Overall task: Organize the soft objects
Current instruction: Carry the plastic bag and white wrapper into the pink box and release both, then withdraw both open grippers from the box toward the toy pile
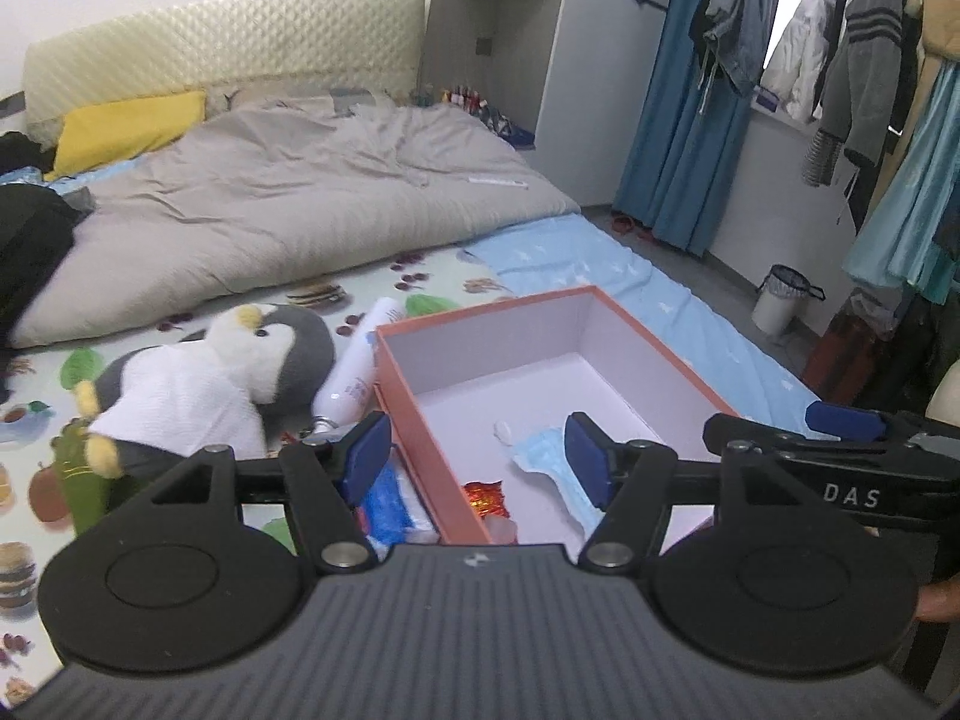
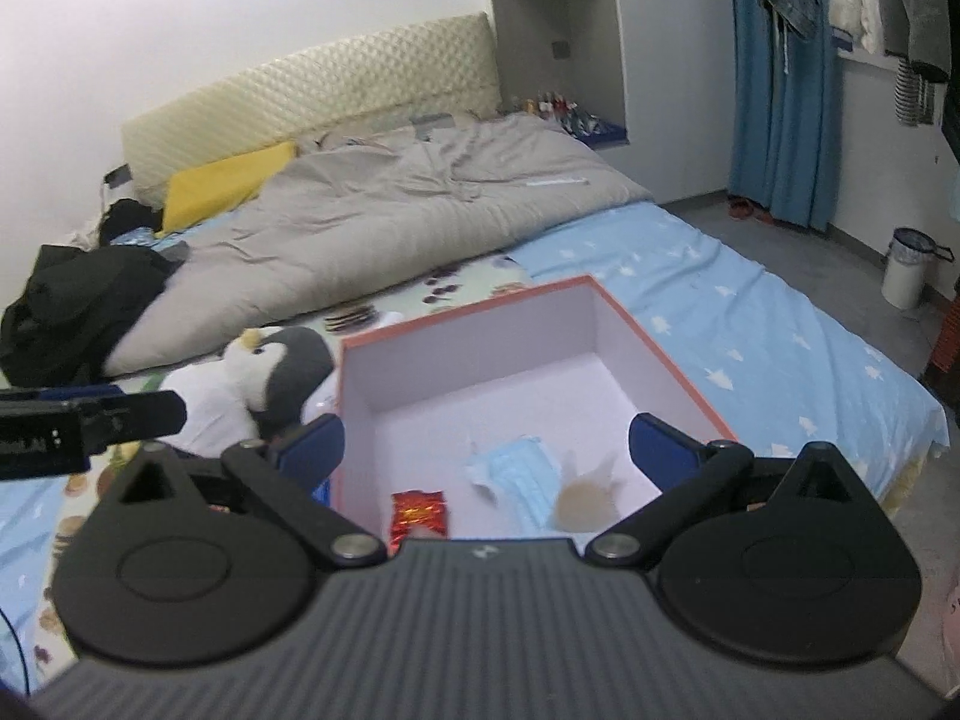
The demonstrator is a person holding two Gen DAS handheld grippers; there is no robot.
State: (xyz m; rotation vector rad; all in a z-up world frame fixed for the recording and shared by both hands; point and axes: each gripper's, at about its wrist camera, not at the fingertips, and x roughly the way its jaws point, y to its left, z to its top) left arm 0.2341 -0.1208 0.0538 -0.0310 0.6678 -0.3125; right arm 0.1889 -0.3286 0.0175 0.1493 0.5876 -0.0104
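Now: both grippers above the bed (image 2: 750, 312), angled down toward an orange box (image 2: 672, 354) with a white inside. Left gripper (image 1: 480, 456): jaws apart, nothing between the pads. Right gripper (image 2: 486, 450): jaws spread wide, likewise empty. Inside the box, on its floor: a blue face mask (image 2: 522, 474), a red foil packet (image 2: 420, 513) near the front wall, a blurred tan fluffy thing (image 2: 585, 501) just beside the mask, a small white scrap (image 1: 503, 432) near the mask. Outside the box, to its left on the printed sheet (image 1: 36, 420): a penguin plush (image 1: 198, 384) on its side, a white bottle (image 1: 360, 372) lying between plush and box wall, a blue-and-white packet (image 1: 384, 504) close against the box's left wall. Behind, a crumpled grey duvet (image 1: 288, 198) and a yellow pillow (image 1: 129, 126) by the headboard.
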